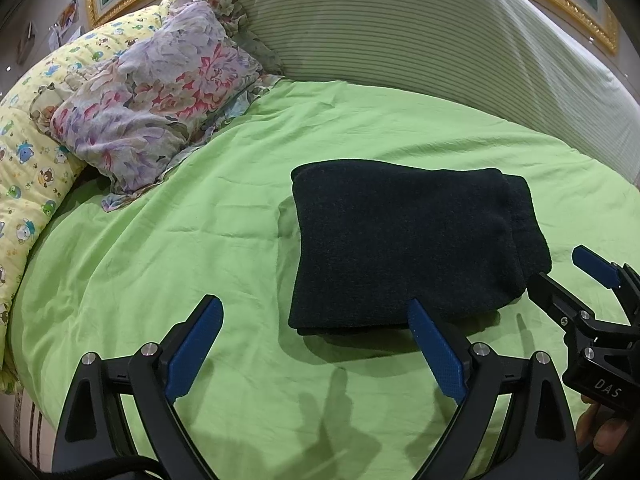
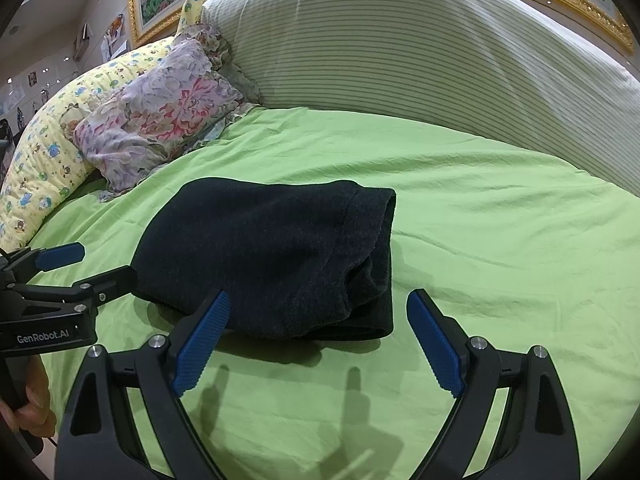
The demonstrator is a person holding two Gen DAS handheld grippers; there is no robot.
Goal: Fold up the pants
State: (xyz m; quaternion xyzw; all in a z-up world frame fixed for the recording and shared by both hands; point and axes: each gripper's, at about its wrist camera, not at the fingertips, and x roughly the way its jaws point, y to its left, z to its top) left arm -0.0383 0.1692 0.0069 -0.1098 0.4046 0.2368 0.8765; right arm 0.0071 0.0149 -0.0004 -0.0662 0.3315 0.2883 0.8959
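Note:
The dark navy pants lie folded into a compact rectangle on the green bed sheet; they also show in the right wrist view. My left gripper is open and empty, just in front of the pants' near left edge, above the sheet. My right gripper is open and empty, in front of the pants' near right corner. The right gripper also shows at the right edge of the left wrist view, and the left gripper at the left edge of the right wrist view.
A floral pillow and a yellow cartoon-print quilt lie at the back left. A large striped cushion stands along the back of the bed. Gold picture frames hang on the wall behind.

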